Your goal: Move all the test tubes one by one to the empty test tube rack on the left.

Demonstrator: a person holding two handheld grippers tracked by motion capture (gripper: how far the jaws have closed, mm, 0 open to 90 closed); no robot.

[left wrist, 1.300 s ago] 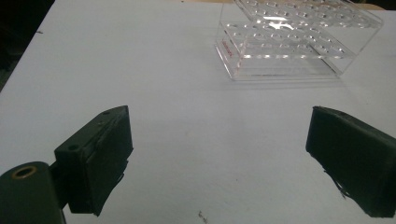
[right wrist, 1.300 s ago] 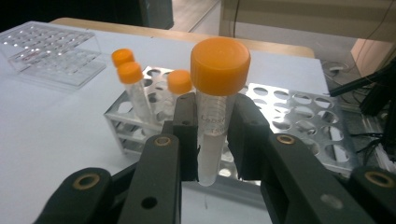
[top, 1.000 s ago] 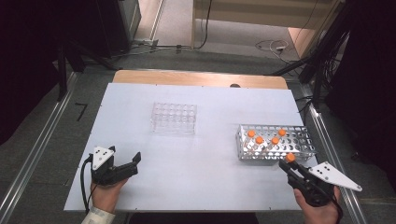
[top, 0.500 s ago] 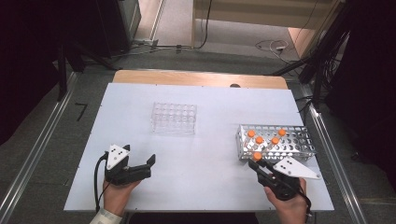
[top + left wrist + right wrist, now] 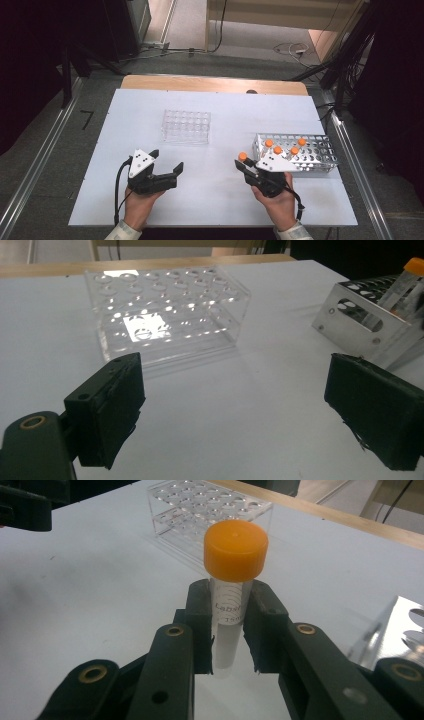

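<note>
My right gripper is shut on a clear tube with an orange cap, held upright just left of the metal rack. Three more orange-capped tubes stand in that rack. A clear plastic rack, empty, sits at mid-table. My left gripper is open over the bare table in front of the clear rack, with nothing between its pads.
The white tabletop rests on a wooden board. Metal rails run along both sides, and cables lie on the floor beyond. The metal rack's corner stands to the right in the left gripper view.
My right gripper has carried the tube leftward, away from the metal rack. My left gripper has moved right and slightly forward, toward the clear rack.
</note>
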